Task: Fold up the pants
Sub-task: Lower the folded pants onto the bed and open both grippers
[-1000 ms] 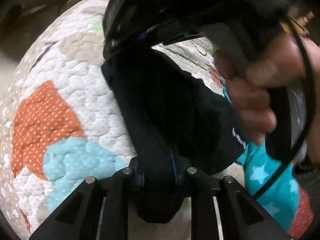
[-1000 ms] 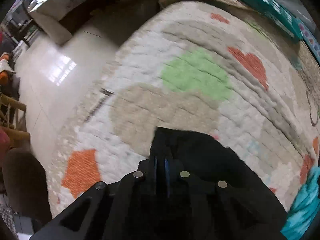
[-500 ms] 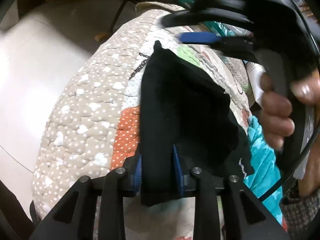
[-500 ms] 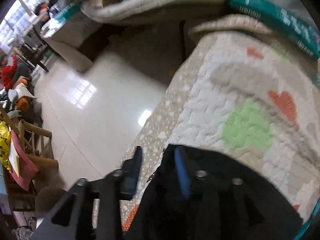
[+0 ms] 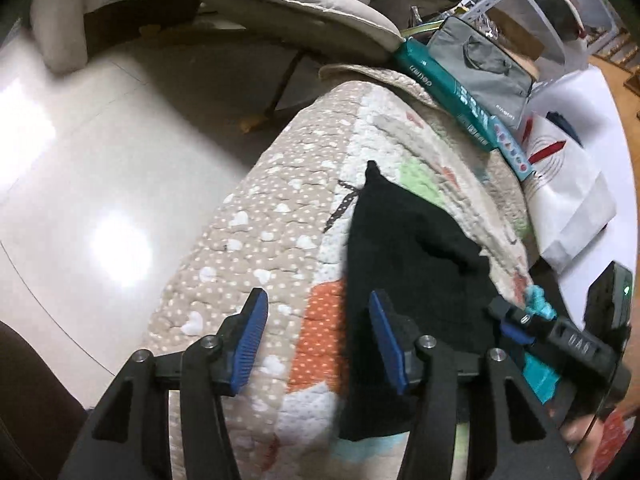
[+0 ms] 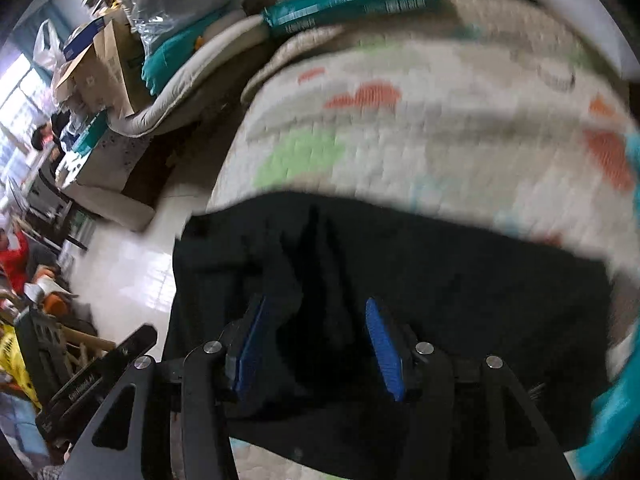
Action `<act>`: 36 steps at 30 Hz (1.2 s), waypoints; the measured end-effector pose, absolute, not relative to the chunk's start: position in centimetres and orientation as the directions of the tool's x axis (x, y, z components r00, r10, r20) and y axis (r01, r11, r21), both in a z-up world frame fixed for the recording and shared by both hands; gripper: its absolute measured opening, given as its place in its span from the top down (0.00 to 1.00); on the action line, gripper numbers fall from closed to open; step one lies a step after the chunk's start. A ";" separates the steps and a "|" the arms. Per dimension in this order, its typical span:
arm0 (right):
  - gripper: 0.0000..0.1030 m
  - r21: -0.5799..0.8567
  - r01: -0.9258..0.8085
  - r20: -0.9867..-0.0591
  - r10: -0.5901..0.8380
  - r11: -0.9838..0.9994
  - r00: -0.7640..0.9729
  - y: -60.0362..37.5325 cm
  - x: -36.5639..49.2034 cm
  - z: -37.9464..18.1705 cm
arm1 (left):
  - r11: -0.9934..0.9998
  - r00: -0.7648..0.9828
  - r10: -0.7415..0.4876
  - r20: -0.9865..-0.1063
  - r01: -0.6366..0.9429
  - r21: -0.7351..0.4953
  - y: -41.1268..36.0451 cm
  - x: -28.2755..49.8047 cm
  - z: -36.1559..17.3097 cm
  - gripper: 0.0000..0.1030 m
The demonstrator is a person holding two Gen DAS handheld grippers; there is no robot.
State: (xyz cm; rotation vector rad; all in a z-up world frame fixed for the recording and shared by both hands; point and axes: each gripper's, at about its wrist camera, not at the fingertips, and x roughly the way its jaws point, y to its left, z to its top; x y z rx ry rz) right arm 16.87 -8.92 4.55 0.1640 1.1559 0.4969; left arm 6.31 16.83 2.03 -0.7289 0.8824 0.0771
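Observation:
The black pants point(image 5: 412, 272) lie folded on a patchwork quilt point(image 5: 272, 240) near its left edge. My left gripper point(image 5: 318, 332) hovers over the quilt with its jaws opening. Its blue pads point(image 5: 252, 336) press on nothing, and the pants' left edge lies under its right finger. In the right wrist view my right gripper point(image 6: 316, 340) hangs over the pants point(image 6: 440, 280) with its jaws closing slightly. A raised fold of the cloth sits between its pads point(image 6: 384, 344), which do not touch it. The right gripper's finger point(image 5: 520, 328) shows at the right of the left wrist view.
The quilt drops off to a shiny tiled floor point(image 5: 80, 160) on the left. A teal long pack point(image 5: 452, 92), a grey bag point(image 5: 480, 52) and a white paper bag point(image 5: 568, 200) line its far side. A teal cloth point(image 5: 540, 372) lies beside the pants.
Both grippers, shut on the black pants a second ago, have let go and stand open. The pants now lie flat on the quilt, and both hands have swung back from them.

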 end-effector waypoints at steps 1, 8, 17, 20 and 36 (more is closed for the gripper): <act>0.62 0.392 -0.289 -0.830 0.472 0.873 0.297 -8.8 16.7 3.9 | 0.772 0.646 -0.214 -0.733 -0.348 -0.532 16.4 6.2 2.0 0.50; 0.80 0.438 -0.150 -0.821 0.462 0.886 0.335 -12.0 13.7 2.6 | 0.816 0.622 -0.177 -0.763 -0.341 -0.467 15.7 6.9 2.3 0.50; 0.56 0.526 0.004 -0.716 0.440 0.850 0.542 -21.3 8.3 6.3 | 0.911 0.599 -0.266 -0.755 -0.099 -0.400 11.3 11.0 9.2 0.49; 0.49 0.537 0.130 -0.699 0.354 0.833 0.621 -25.0 5.9 6.0 | 0.933 0.558 -0.328 -0.762 0.066 -0.353 6.4 14.0 11.5 0.47; 0.46 0.617 0.218 -0.656 0.340 0.756 0.674 -27.5 9.2 1.7 | 0.760 0.066 -0.402 -0.913 0.581 -0.292 -21.0 27.1 4.0 0.32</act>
